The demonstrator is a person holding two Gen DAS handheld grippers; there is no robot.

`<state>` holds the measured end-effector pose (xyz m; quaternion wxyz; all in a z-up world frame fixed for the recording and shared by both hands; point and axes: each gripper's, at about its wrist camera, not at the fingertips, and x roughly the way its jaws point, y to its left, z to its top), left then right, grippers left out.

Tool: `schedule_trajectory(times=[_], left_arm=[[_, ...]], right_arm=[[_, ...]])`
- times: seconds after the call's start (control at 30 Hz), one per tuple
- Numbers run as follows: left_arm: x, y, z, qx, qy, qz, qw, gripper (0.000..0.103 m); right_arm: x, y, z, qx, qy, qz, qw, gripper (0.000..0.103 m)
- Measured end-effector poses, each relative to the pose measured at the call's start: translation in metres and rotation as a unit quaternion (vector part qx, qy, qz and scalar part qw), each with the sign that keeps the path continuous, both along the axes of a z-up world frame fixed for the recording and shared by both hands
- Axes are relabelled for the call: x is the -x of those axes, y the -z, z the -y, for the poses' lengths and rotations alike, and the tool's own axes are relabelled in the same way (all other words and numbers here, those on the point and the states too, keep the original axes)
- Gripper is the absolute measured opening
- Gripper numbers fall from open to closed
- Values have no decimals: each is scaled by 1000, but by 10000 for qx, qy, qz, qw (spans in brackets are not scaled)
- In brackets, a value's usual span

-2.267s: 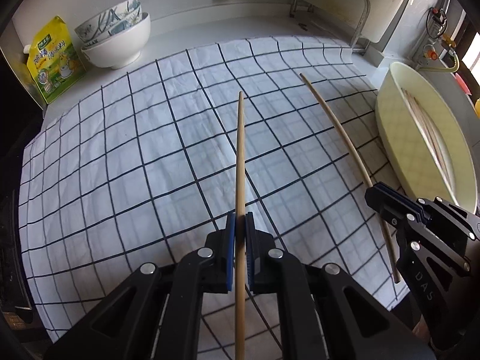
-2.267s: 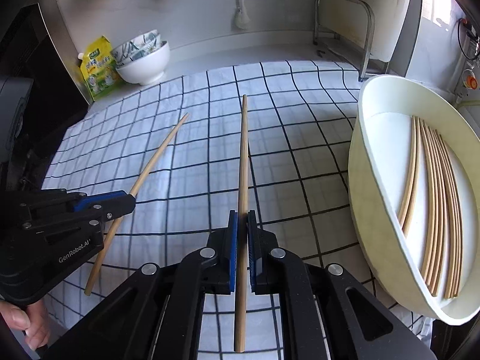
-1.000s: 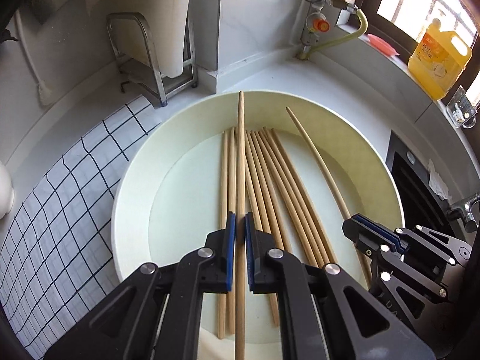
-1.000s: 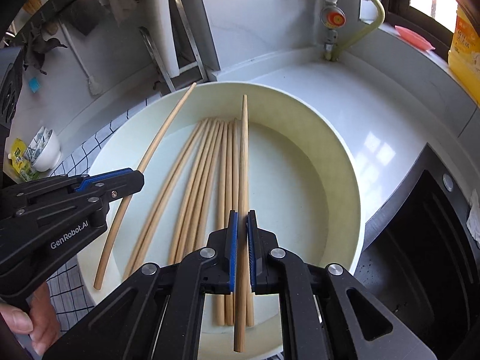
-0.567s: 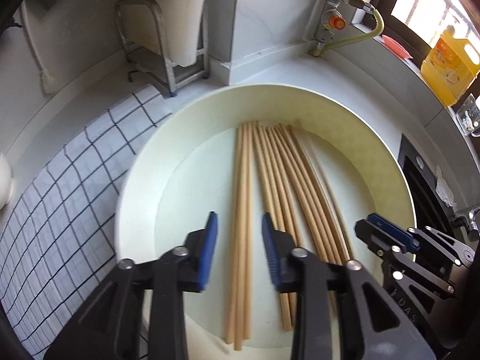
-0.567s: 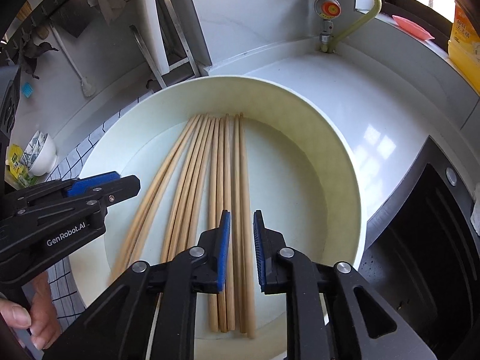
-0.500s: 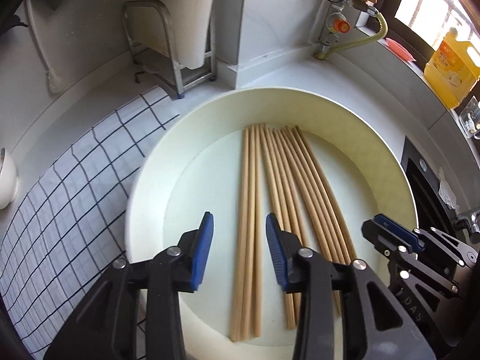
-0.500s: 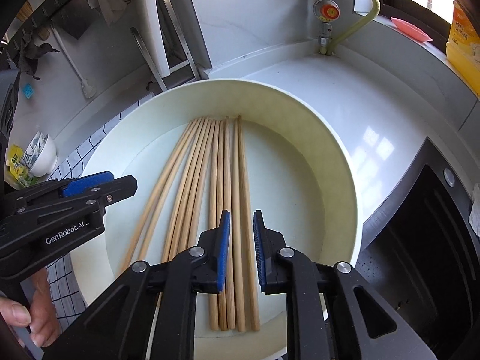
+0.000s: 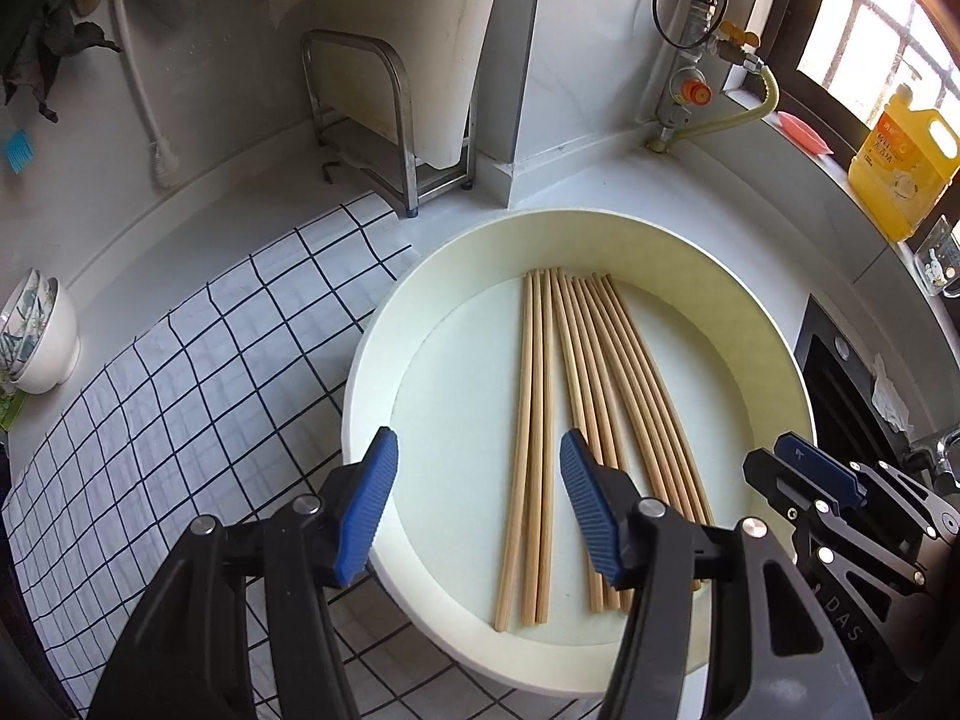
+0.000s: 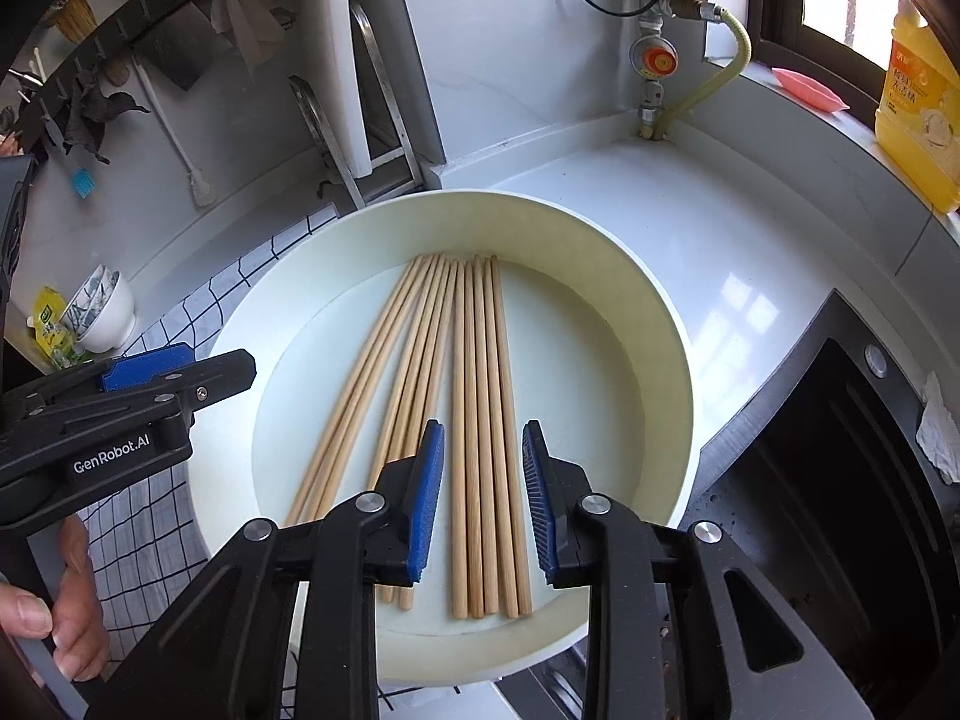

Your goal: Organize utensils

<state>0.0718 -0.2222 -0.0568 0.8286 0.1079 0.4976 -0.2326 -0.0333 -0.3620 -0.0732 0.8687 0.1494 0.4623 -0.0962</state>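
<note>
Left wrist view shows the left tongs (image 9: 479,498) spread wide and empty over the near rim of a cream basin (image 9: 744,300), where the chopsticks (image 9: 576,396) lie side by side on the flat bottom. The right tongs (image 9: 810,474) enter at the right edge, marked "DAS". A checked cloth (image 9: 180,372) covers the desk (image 9: 600,180) just left of the basin, with stacked bowls (image 9: 36,342) beyond it. Right wrist view has the right tongs (image 10: 483,492) moderately parted, holding nothing, above the chopsticks (image 10: 480,396). The left tongs (image 10: 180,372) read "GenRobot.AI". A yellow jug (image 10: 918,90) bears a label too small to read.
</note>
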Motion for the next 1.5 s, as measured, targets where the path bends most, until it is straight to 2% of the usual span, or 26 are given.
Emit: schedule_trajectory(times=[0.17, 0.3, 0.37, 0.5, 0.77, 1.0, 1.5], left_arm=[[6, -12, -5, 45, -32, 125, 9999, 59], [10, -21, -7, 43, -32, 235, 9997, 64], [13, -24, -9, 19, -25, 291, 9996, 69], [18, -30, -13, 0, -50, 401, 9992, 76], [23, -42, -24, -22, -94, 603, 9981, 94], [24, -45, -33, -51, -155, 604, 9980, 96], [26, -54, -45, -72, -238, 622, 9978, 97]], right_arm=[[10, -11, -4, 64, 15, 83, 9999, 33], [16, -18, -6, 107, 42, 142, 9998, 41], [19, -20, -8, 120, 56, 168, 9998, 43], [24, -26, -11, 162, 84, 204, 9996, 57], [28, -28, -16, 197, 107, 116, 9997, 65], [31, -31, -24, 233, 123, 103, 9996, 71], [35, -39, -32, 315, 165, 100, 9993, 71]])
